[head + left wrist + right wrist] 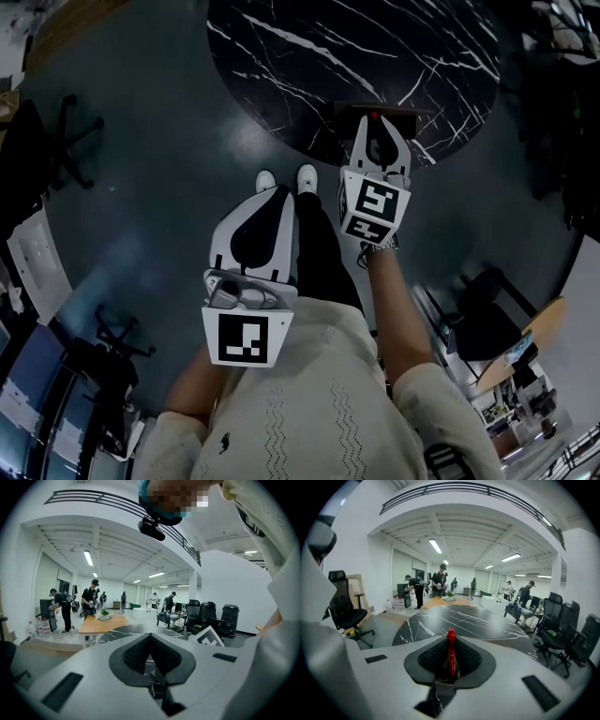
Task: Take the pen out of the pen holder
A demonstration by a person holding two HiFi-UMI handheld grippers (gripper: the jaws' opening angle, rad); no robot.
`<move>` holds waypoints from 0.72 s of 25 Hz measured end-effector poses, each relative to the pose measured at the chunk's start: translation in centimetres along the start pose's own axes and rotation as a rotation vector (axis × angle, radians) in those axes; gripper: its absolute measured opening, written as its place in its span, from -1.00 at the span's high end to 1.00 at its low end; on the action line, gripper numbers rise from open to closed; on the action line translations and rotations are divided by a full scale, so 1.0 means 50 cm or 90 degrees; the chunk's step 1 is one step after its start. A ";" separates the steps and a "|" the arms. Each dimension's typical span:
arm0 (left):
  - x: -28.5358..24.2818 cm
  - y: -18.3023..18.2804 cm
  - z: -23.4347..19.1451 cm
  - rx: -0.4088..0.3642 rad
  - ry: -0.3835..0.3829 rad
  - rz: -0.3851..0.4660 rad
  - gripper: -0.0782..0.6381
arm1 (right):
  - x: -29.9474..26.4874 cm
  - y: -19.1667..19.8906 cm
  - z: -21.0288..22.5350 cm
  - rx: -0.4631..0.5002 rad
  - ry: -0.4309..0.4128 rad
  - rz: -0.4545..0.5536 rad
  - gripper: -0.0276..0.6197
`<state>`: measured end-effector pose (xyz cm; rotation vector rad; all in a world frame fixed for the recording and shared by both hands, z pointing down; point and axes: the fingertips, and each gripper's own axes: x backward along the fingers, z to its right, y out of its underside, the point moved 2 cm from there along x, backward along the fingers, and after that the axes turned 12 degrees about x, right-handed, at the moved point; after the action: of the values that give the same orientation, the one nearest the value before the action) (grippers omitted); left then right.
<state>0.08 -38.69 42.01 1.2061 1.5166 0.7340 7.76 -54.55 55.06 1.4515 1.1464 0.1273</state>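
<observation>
Presently, pen (451,654): a red pen is held upright between the jaws of the right gripper (450,641), with its capped end standing proud of the pads. No holder is seen around it in the right gripper view.
Pen's place: it is carried in the air over the near edge of the table (281,56) and is not resting on the surface.
Right gripper: closed on the pen's barrel, with the ribbed pads pressed to it from both sides.
Pen holder: not identified with certainty. A brown strip (410,110) is seen at the table's near edge, just beside the right gripper in the head view; whether it is the holder cannot be told.
Left gripper (150,638): the jaws are brought together with nothing between them. It is held low in front of the person's body, well apart from the table.
Table: round, in black marble with white veins.
Surroundings: an office chair (347,611) stands off the table's left edge, and people are seen at the far side of the room.
Stage, as judged: the pen is taken to be out of the holder, or very nearly so, since it is seen free in the grip.
Risk, slippage: much of the pen stands above the pads, so it could pivot or slide out if the grip were eased or the gripper swung sharply.
Risk, collision: the pen's lower end is hidden behind the jaws. If the gripper were lowered near the table's edge, the pen could be struck there and knocked askew.
</observation>
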 end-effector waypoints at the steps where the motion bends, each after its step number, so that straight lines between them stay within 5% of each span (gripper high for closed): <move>1: -0.001 -0.003 0.004 -0.010 0.004 0.001 0.75 | 0.014 -0.010 0.014 -0.026 0.001 0.007 0.73; 7: -0.003 -0.038 0.035 -0.048 0.038 0.016 0.75 | 0.119 -0.093 0.086 -0.125 -0.017 0.071 0.73; 18: 0.029 -0.125 0.080 -0.015 0.053 0.096 0.75 | 0.324 -0.239 0.128 -0.138 -0.049 0.167 0.73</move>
<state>1.87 -39.78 34.73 1.2970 1.4914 0.9091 13.57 -50.43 35.17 1.3941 0.8485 0.3644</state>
